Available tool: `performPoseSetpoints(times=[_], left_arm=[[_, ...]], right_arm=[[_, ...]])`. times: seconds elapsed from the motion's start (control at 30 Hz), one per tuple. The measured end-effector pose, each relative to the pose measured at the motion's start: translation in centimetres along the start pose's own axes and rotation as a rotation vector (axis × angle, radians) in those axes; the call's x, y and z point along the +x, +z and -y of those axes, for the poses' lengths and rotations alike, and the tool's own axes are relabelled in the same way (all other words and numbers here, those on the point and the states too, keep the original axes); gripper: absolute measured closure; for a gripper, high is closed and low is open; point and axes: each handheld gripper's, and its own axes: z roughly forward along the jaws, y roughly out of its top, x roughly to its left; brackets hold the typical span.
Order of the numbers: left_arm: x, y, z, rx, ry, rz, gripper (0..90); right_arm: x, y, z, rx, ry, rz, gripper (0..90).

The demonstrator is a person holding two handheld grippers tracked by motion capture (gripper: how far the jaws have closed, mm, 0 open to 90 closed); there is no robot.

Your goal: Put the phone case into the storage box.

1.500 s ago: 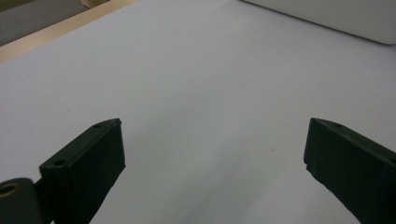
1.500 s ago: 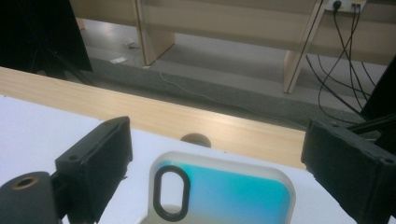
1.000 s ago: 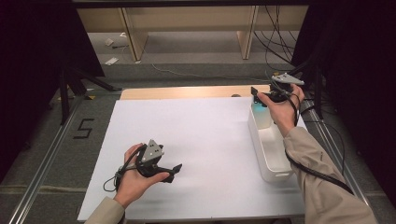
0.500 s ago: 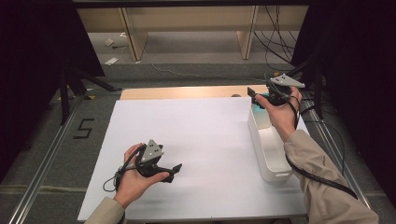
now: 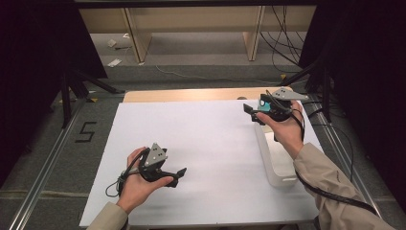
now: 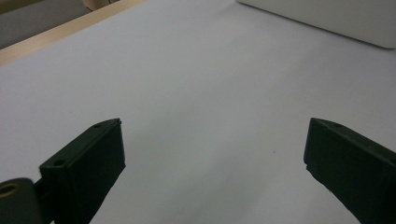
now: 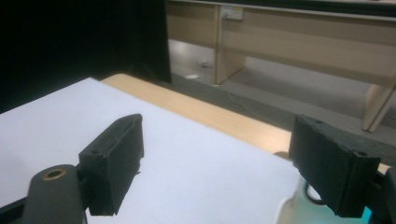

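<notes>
Now the right claw hangs at the far end of the long white tray, jaws spread wide, having narrowed a touch from fuller spread in the last second, with nothing between them. Something teal shows by its body in the high view; whether that is part of the tool or an object I cannot tell. In the right gripper view a rounded white rim with a teal edge peeks up just beneath the right-hand jaw, close but not pinched.

My read: this is the approach or release stage around the tray's far end, not a grip. The next move, I'd judge, calls for lowering the jaws squarely over that rim or whatever sits there, and closing only once both pads straddle it.

Meanwhile the left claw rests low on the table, near the person's side, jaws released and wide apart over bare surface in the left gripper view.

Materials: the tray looks like smooth moulded plastic, rounded corners, shallow walls, probably slippery. The table wears a matte white sheet, with a pale wooden edge beyond it. Jaw pads are black, blocky and flat-faced, with small screw holes.
</notes>
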Motion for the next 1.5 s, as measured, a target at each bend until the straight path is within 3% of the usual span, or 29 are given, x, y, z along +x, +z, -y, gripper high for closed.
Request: performPoseSetpoints(times=[0.53, 0.8, 1.23, 1.5], left_arm=[[0.0, -0.1, 0.0, -0.004, -0.001, -0.005, 4.4], [0.0, -0.2, -0.1, -0.004, 0.003, -0.003, 4.4], [0.1, -0.2, -0.1, -0.006, 0.003, -0.008, 4.3], [0.1, -0.2, -0.1, -0.007, 0.004, -0.008, 4.3]], right_arm=[[3.4, -2.4, 1.8, 0.014, -0.022, -0.142, 18.0], [4.2, -3.9, 2.5, 0.013, -0.033, -0.208, 18.5], [4.3, -7.1, 3.7, -0.001, -0.054, -0.240, 18.6], [3.7, -9.2, 4.5, -0.022, -0.057, -0.222, 18.7]])
